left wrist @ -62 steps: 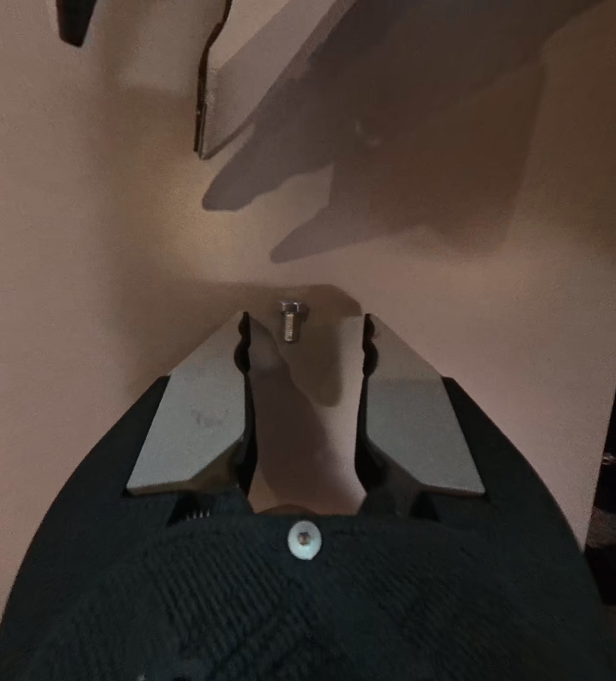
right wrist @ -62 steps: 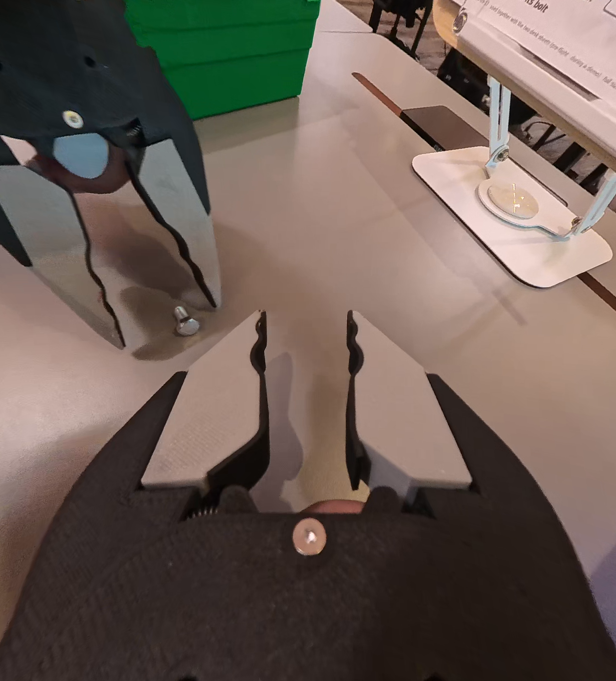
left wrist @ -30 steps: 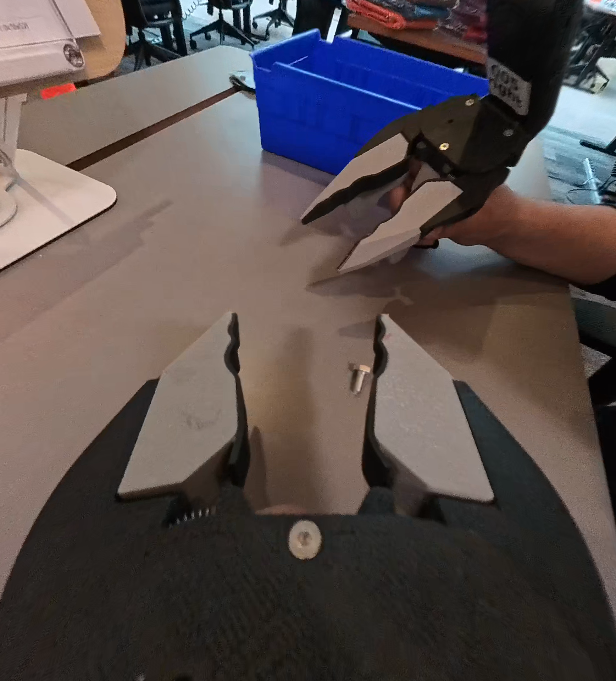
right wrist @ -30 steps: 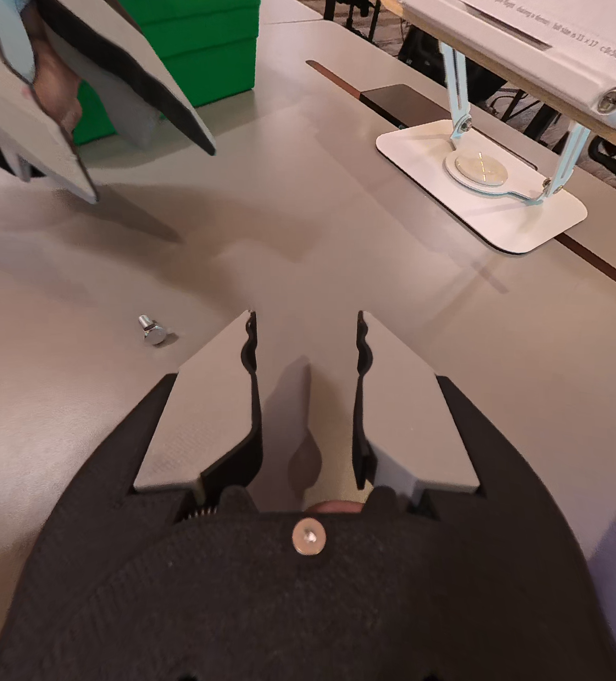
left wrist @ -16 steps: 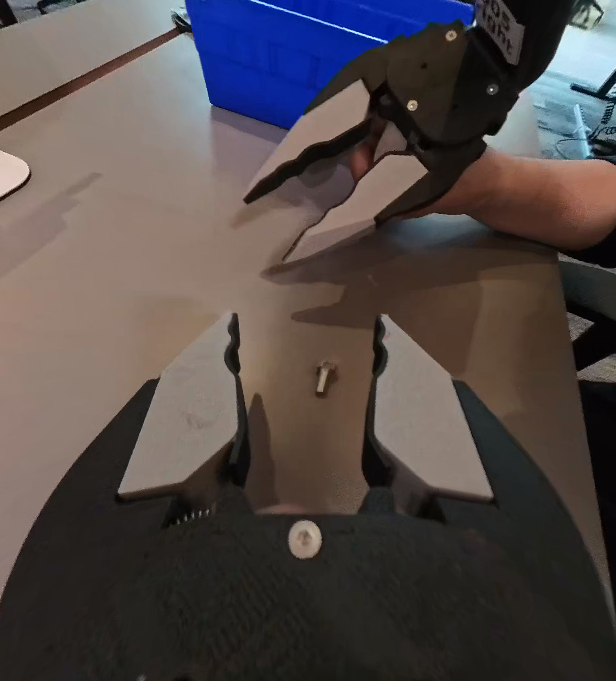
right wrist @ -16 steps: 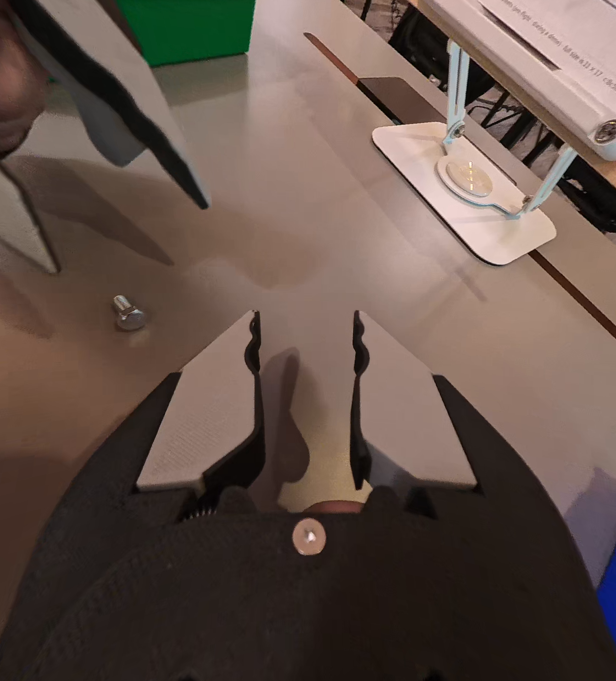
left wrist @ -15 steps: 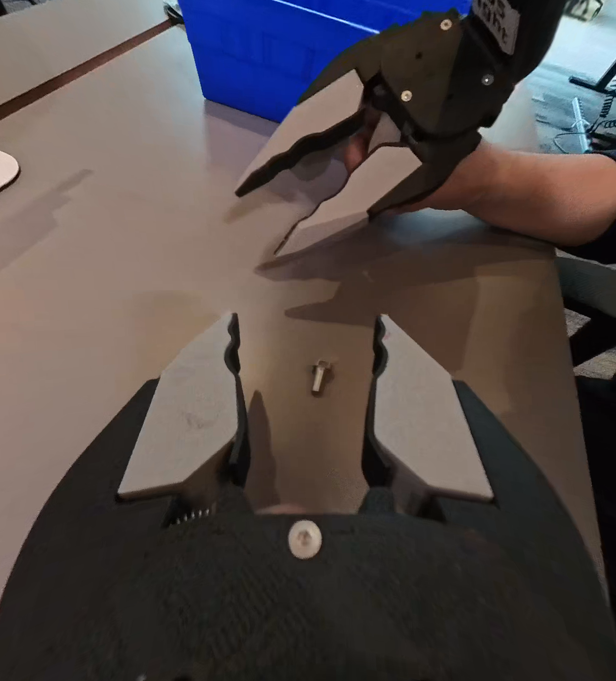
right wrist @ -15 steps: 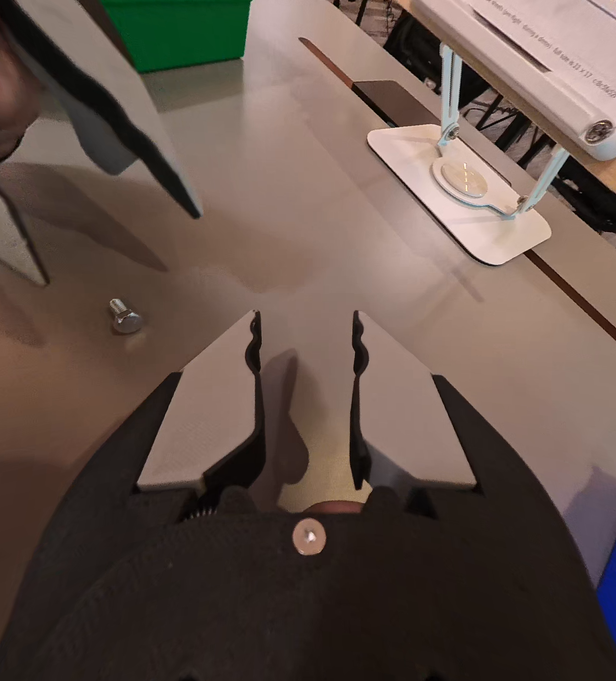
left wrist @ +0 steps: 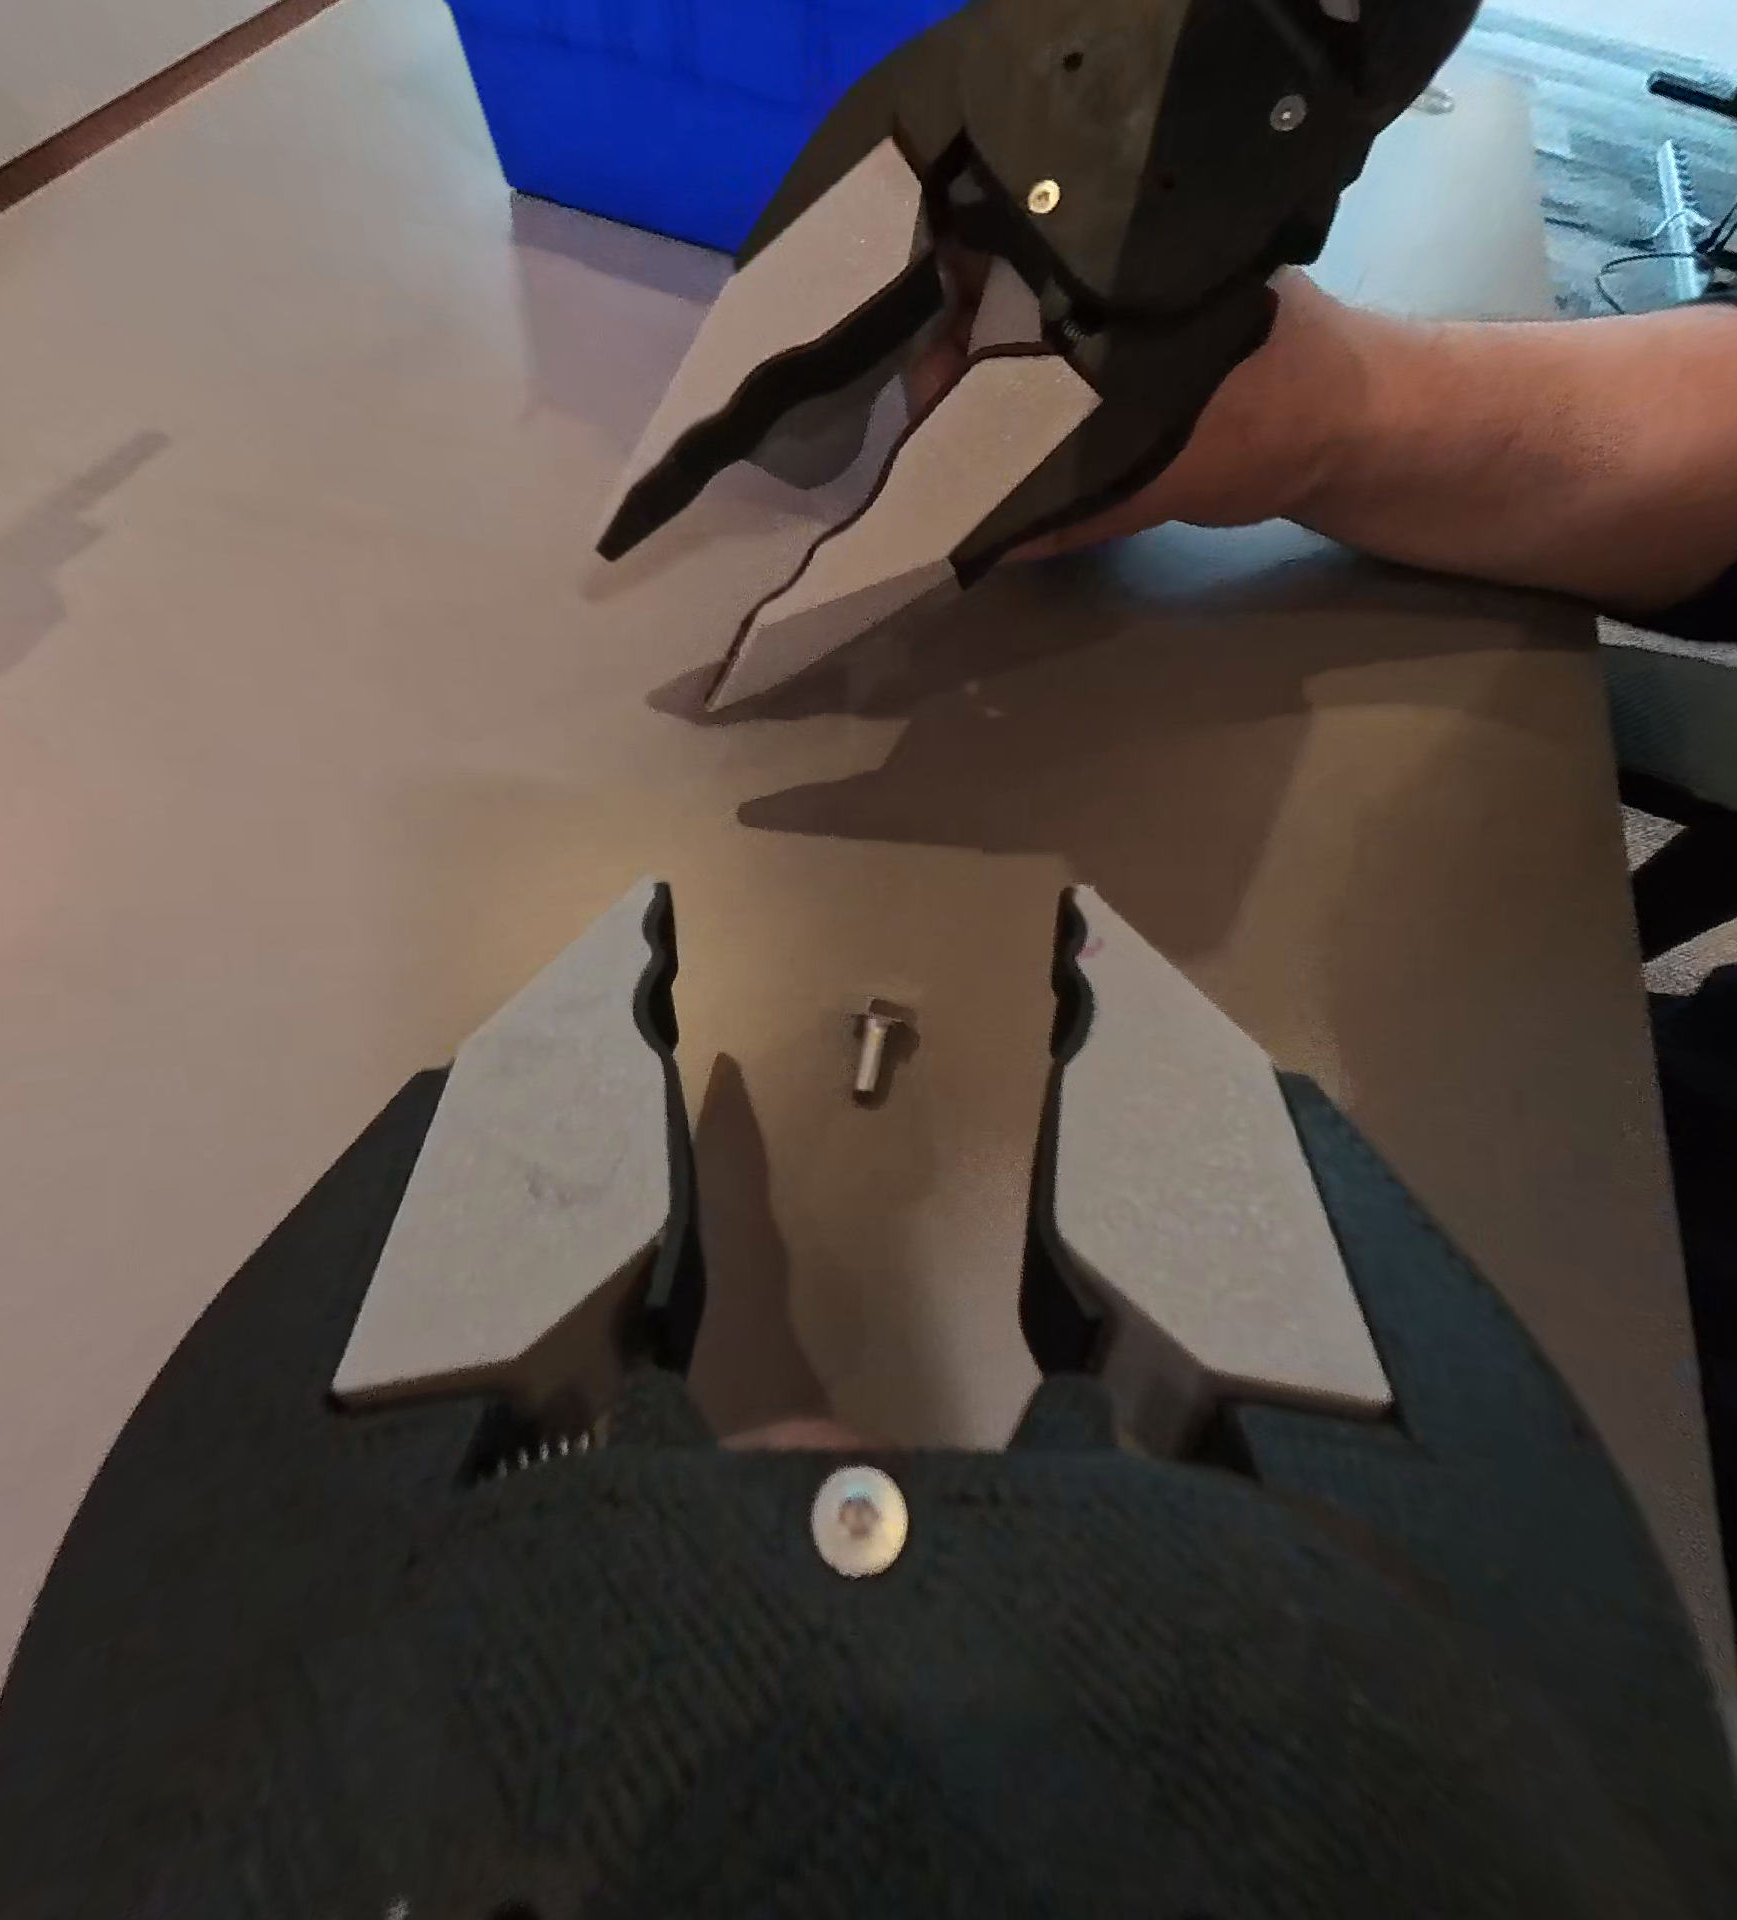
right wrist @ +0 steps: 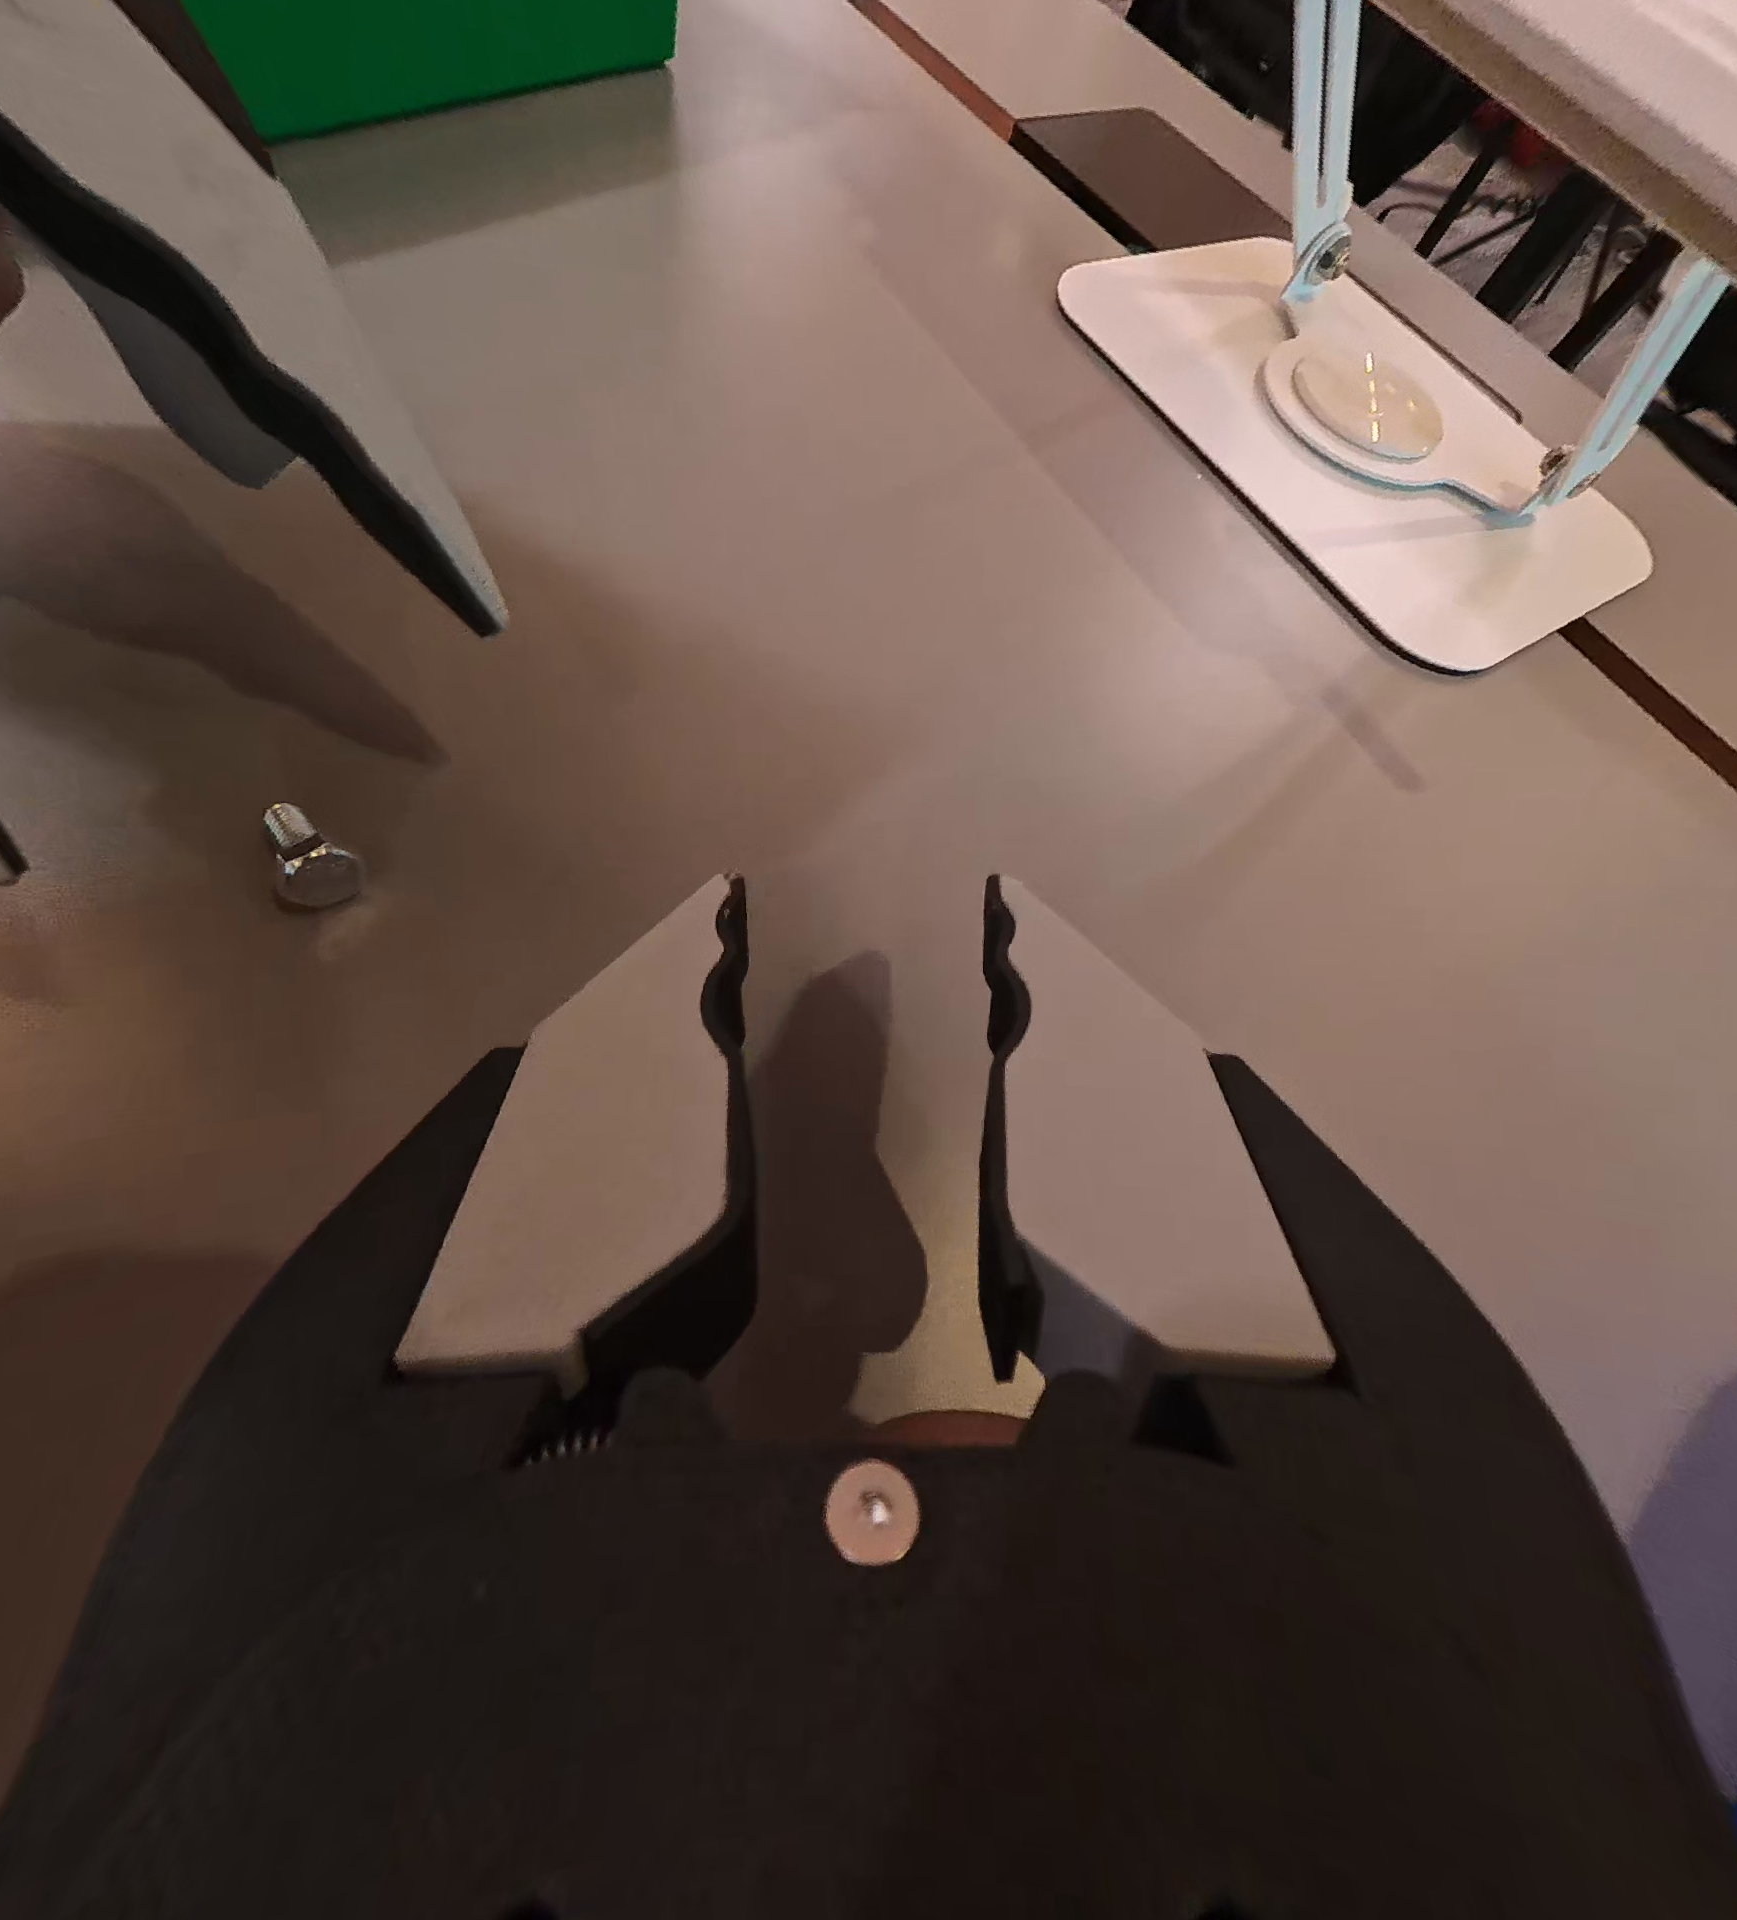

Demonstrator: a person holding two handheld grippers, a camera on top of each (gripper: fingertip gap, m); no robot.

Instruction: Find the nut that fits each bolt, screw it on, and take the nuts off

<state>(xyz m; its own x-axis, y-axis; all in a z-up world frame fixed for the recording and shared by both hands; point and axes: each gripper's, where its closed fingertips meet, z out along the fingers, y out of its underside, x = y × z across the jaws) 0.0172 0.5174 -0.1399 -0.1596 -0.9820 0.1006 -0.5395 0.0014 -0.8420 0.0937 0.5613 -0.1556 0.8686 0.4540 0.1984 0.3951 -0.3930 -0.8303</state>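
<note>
Change: the left gripper [left wrist: 864,935] is closing in on the hex bolt [left wrist: 874,1047]; a second ago the bolt was lying just inside its right finger, and now it is sitting about midway between the two fingers.
Left gripper: its jaws are standing wide apart and holding nothing, poised over the counter [left wrist: 272,727] with the bolt framed in the gap.
Hex bolt: it is lying flat on the counter, head pointing away from the left gripper and shank pointing back toward it; in the right wrist view the same bolt [right wrist: 311,871] is lying off to the left, well outside the right gripper's fingers.
Right gripper: the right gripper [right wrist: 862,904] is also gaping, somewhat narrower, and empty; seen from the left wrist view it [left wrist: 666,613] is hanging tilted above the counter beyond the bolt, its lower fingertip nearly touching the surface.
Surroundings: a blue bin [left wrist: 656,114] and a green bin [right wrist: 448,52] are standing farther back, and a white stand base [right wrist: 1363,447] is resting on the counter.
Meaning: the pick-up of the bolt seems to be the step in hand; no nut is visible, so matching and screwing are not yet begun.
</note>
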